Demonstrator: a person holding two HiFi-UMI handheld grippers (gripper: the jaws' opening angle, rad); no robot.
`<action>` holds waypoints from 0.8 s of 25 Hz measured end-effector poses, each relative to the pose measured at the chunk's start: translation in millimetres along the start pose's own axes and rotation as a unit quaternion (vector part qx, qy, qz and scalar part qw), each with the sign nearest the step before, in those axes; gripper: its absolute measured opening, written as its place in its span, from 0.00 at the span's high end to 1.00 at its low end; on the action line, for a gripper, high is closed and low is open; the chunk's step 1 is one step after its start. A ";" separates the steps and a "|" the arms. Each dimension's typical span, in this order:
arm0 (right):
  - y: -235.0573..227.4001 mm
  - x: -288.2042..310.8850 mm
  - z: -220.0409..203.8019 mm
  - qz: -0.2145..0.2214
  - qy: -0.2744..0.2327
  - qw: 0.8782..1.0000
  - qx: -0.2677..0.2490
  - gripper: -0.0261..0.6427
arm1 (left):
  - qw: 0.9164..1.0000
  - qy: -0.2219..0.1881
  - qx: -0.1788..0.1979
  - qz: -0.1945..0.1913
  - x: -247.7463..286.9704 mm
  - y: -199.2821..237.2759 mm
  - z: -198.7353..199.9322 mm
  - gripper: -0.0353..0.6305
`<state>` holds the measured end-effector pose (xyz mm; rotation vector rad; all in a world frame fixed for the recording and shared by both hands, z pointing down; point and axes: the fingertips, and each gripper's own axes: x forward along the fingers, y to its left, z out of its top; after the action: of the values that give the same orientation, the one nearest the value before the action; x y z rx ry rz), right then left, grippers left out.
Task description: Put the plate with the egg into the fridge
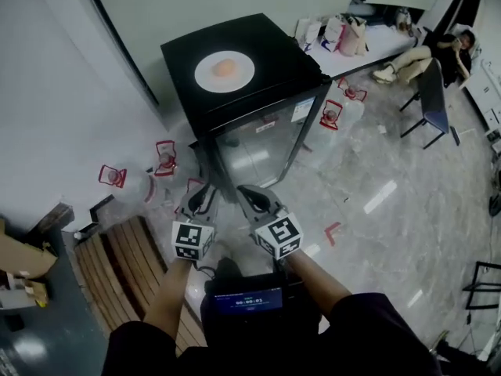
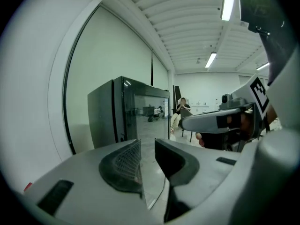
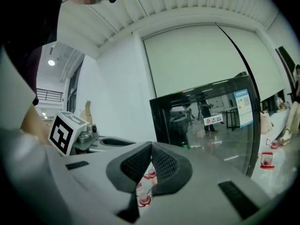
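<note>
A white plate [image 1: 225, 70] with a brownish egg [image 1: 225, 67] on it lies on top of a black fridge [image 1: 270, 69]. The fridge's glass door [image 1: 258, 151] is closed. Both grippers hang low in front of that door, side by side and well below the plate. My left gripper [image 1: 205, 198] [image 2: 147, 142] shows a narrow gap between its pads with nothing in it. The pads of my right gripper [image 1: 252, 197] [image 3: 151, 146] meet at the tips, empty. The fridge [image 2: 131, 111] [image 3: 211, 121] fills the middle of both gripper views.
Several red-framed markers [image 1: 112, 176] [image 1: 332, 116] lie on the floor around the fridge. A slatted wooden bench [image 1: 125, 265] stands at the lower left. A person [image 1: 423, 57] sits by a table with bags [image 1: 344, 36] at the back right, next to a dark chair [image 1: 434, 104].
</note>
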<state>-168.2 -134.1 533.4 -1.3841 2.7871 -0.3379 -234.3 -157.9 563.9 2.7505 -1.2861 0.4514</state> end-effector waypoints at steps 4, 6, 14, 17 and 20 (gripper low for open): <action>8.8 15.8 -11.2 -0.062 0.013 0.998 0.002 0.95 | 0.997 0.023 0.002 -0.068 23.2 29.1 -23.5 0.84; 10.0 18.2 -13.1 -0.097 0.014 0.995 0.005 0.95 | 0.995 0.037 0.004 -0.094 39.7 38.9 -34.1 0.84; 19.7 8.5 -15.6 -0.179 0.013 0.984 0.005 0.95 | 0.990 0.050 0.010 -0.129 79.6 50.7 -42.9 0.84; 19.0 7.1 -11.9 -0.197 0.015 0.980 0.007 0.95 | 0.992 0.039 0.008 -0.123 81.1 51.4 -37.6 0.84; 19.2 7.0 -13.1 -0.198 0.007 0.980 0.014 0.95 | 0.992 0.034 0.018 -0.122 80.7 49.2 -37.5 0.86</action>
<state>-188.9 -125.9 543.0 -1.9326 2.4858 -0.3888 -231.6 -242.4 620.5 2.8434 -0.9187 0.5468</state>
